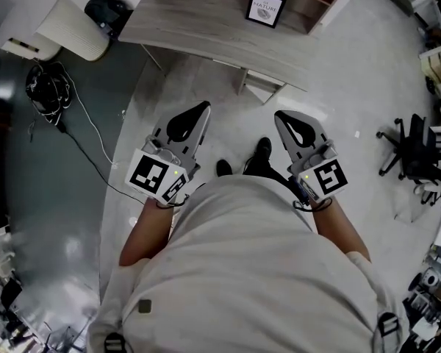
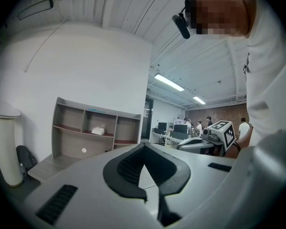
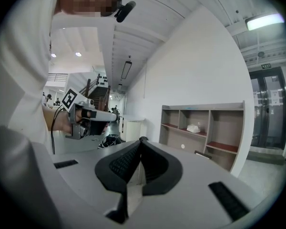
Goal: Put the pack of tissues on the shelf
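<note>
I am seeing the pack of tissues (image 2: 98,130) lying on the shelf (image 2: 66,144), well ahead of me. It is small, white and slightly rumpled. It is resting flat on the board of the middle compartment in the upper row of three. The grey shelf is standing upright against a white wall.

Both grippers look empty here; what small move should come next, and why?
Probably none toward the shelf: the pack of tissues already lies in its middle compartment, and the left gripper and right gripper are both shut with nothing between their jaws. I would just hold them back.
</note>
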### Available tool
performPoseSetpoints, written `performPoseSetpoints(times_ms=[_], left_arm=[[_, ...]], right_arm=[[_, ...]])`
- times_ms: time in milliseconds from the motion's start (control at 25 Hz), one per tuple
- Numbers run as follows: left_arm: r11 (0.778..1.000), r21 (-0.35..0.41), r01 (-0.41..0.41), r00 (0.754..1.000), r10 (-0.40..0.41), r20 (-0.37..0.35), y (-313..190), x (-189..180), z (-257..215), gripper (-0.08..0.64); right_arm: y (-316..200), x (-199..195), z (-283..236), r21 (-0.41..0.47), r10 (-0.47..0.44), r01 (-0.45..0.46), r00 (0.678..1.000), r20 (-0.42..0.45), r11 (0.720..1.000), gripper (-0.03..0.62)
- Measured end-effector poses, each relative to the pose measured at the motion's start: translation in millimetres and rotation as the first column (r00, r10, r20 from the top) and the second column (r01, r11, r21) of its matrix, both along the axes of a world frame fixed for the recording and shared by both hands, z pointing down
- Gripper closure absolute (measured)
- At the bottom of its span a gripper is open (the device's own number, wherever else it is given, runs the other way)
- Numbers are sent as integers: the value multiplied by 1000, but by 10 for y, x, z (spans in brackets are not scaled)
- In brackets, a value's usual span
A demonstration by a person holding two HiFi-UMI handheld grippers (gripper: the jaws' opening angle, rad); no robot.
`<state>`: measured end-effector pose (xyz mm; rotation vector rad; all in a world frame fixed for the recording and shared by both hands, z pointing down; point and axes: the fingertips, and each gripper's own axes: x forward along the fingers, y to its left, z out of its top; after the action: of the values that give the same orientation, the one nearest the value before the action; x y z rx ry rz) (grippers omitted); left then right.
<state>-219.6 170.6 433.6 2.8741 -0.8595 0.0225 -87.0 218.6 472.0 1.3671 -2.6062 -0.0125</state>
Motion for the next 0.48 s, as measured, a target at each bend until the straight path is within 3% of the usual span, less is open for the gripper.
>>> performPoseSetpoints(times_ms=[480], left_arm=[[1000, 17, -7, 999, 8, -37, 78, -191, -41, 545]], right_arm=[[102, -174, -21, 4, 6, -6, 1000, 7, 1000, 572]])
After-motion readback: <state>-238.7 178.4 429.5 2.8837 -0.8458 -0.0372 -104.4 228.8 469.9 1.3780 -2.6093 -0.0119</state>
